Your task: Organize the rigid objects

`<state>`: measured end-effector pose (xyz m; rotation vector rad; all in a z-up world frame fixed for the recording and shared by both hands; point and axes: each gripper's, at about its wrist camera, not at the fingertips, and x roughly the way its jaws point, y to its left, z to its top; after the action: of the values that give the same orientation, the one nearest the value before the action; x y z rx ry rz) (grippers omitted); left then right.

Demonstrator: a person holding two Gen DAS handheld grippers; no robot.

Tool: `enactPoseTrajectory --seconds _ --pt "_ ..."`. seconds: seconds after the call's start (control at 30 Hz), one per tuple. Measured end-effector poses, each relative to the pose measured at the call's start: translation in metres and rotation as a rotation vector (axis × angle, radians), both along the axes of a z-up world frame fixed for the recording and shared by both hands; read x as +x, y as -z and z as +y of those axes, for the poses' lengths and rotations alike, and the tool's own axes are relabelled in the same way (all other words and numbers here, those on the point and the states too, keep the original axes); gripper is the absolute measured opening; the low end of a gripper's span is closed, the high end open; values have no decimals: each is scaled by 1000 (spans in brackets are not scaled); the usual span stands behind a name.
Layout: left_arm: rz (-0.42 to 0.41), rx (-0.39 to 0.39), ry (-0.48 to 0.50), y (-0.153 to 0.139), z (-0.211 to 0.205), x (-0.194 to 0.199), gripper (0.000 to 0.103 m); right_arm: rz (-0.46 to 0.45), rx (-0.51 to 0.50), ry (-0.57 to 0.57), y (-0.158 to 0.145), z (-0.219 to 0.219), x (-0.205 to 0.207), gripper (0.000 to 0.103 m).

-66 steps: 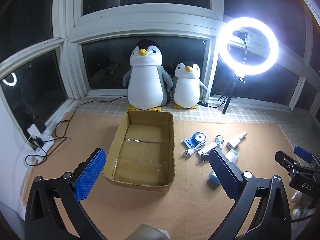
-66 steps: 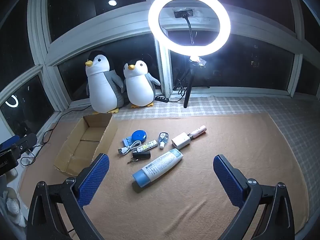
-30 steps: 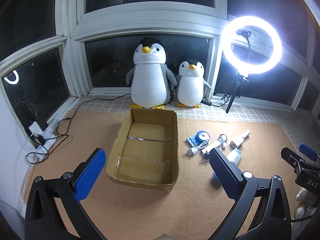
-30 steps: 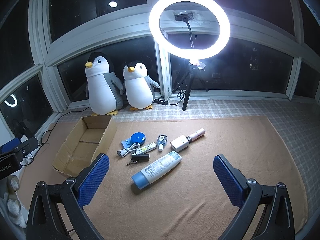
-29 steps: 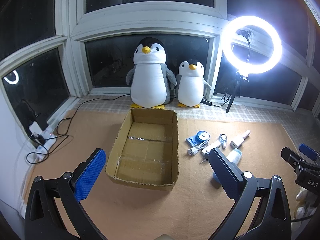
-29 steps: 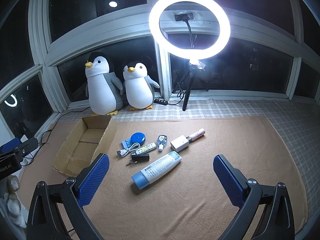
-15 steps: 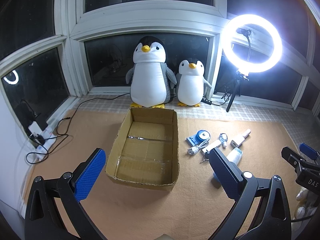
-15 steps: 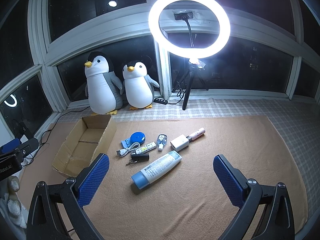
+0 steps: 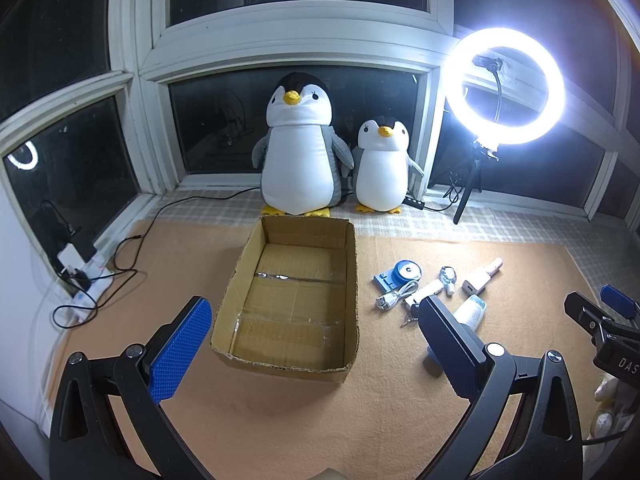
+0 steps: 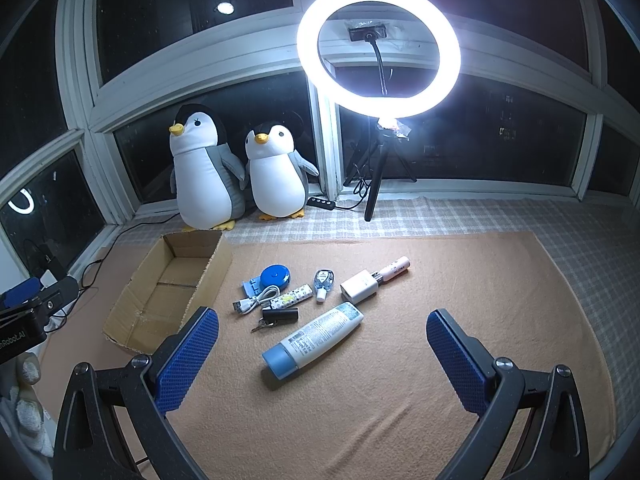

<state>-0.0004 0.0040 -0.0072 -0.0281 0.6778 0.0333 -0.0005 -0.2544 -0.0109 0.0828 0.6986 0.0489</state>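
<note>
Corrugated brown cardboard forms the open box [image 9: 292, 300], which is seen to be empty and is placed on an orange mat [image 10: 460, 280] in front of two plush penguins [image 9: 300, 152]. The items to be organized are laid out on the mat just to the right of the box: a blue-capped white bottle [image 10: 314, 340], a white charger block [image 10: 359, 286], a pink-tipped tube [image 10: 394, 269], a blue round case [image 10: 275, 275], a coiled white cable [image 10: 256, 299], a patterned stick [image 10: 291, 296], a small white-and-blue dispenser [image 10: 322, 280] and a black key fob [image 10: 280, 315]. The left gripper [image 9: 312, 344] is held spread wide above the box; the right gripper [image 10: 320, 356] is likewise spread, above the bottle, with nothing held. The task is judged not yet begun: every item remains to be boxed.
</note>
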Motion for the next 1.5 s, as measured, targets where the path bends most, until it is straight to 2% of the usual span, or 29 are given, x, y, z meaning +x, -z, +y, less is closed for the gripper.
enactPoseTrajectory --seconds 0.93,1.1,1.5 --pt "14 2 -6 10 2 5 102 7 -2 2 3 2 0 103" --pt "14 -8 -21 19 11 11 102 23 -2 6 11 0 2 103" --pt "103 42 -134 61 56 35 102 56 -13 25 26 -10 13 103"
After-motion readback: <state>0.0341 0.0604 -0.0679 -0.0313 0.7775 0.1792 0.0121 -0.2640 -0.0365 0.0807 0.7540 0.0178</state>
